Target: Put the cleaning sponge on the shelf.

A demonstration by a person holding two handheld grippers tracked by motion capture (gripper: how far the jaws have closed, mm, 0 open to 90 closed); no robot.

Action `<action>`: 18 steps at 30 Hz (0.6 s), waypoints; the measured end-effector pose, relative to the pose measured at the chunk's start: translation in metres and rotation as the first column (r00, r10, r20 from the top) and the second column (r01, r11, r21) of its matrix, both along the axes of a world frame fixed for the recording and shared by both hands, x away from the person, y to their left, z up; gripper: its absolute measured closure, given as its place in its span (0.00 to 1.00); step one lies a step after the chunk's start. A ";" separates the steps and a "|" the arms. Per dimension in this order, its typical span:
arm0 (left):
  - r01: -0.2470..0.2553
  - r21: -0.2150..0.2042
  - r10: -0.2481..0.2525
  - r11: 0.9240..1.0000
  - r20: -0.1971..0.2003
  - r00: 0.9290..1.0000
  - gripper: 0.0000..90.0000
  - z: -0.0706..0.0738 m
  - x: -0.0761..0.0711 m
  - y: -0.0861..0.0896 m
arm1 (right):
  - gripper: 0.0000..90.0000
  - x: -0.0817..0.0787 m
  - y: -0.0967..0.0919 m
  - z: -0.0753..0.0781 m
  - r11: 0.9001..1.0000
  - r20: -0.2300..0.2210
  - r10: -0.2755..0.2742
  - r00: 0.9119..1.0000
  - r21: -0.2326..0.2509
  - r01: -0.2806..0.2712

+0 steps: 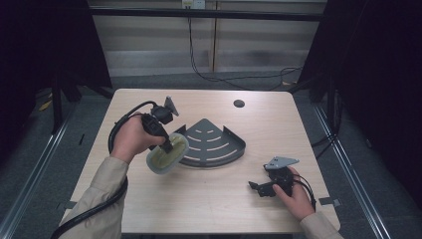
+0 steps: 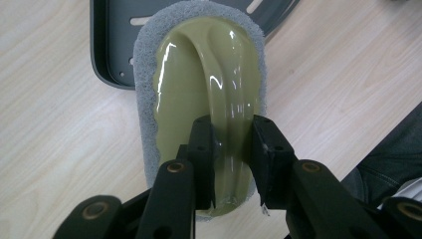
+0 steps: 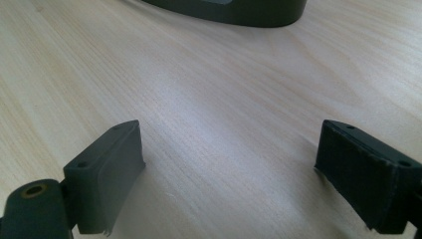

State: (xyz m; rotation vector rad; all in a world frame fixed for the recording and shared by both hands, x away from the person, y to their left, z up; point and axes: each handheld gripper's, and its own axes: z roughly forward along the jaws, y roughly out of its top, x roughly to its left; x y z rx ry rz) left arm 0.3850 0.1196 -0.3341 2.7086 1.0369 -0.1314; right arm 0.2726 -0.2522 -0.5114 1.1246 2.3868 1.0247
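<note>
The left gripper (image 1: 166, 145) has its two black jaws clamped on the raised ridge handle of an oval scrubbing pad (image 2: 201, 94), olive-green glossy plastic on top with a grey abrasive rim around it. In the high view this pad (image 1: 167, 153) hangs tilted above the light wooden table (image 1: 149, 209), its long axis running from near-left to far-right, its far end just over the left edge of the dark grey, quarter-round slotted metal corner shelf (image 1: 211, 144). So the shelf lies directly to the right of and slightly beyond the held pad, and the left hand is much the nearer one. The right gripper (image 1: 259, 187) rests low at the near right, well apart from the shelf, its jaws spread wide with nothing between them (image 3: 229, 164).
</note>
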 end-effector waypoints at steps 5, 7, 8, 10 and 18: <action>-0.007 0.008 0.007 1.000 0.000 1.000 0.80 0.001 0.008 -0.003 | 0.12 0.000 0.000 0.000 1.000 0.000 0.000 1.000 0.000 0.000; 0.001 0.017 -0.001 1.000 0.001 1.000 0.80 0.000 0.011 -0.004 | 0.12 0.000 0.000 0.000 1.000 0.000 0.000 1.000 0.000 0.000; 0.005 0.020 -0.005 1.000 0.000 1.000 0.80 0.001 0.012 -0.004 | 0.12 0.000 0.000 0.000 1.000 0.000 0.000 1.000 0.000 0.000; 0.008 0.018 -0.008 1.000 0.005 1.000 0.80 0.001 0.015 -0.004 | 0.12 0.000 0.000 0.000 1.000 0.000 -0.002 1.000 -0.003 0.002; 0.000 0.011 0.000 1.000 0.007 1.000 0.80 0.000 0.022 -0.005 | 0.12 0.000 0.000 0.000 1.000 0.000 -0.002 1.000 -0.002 0.002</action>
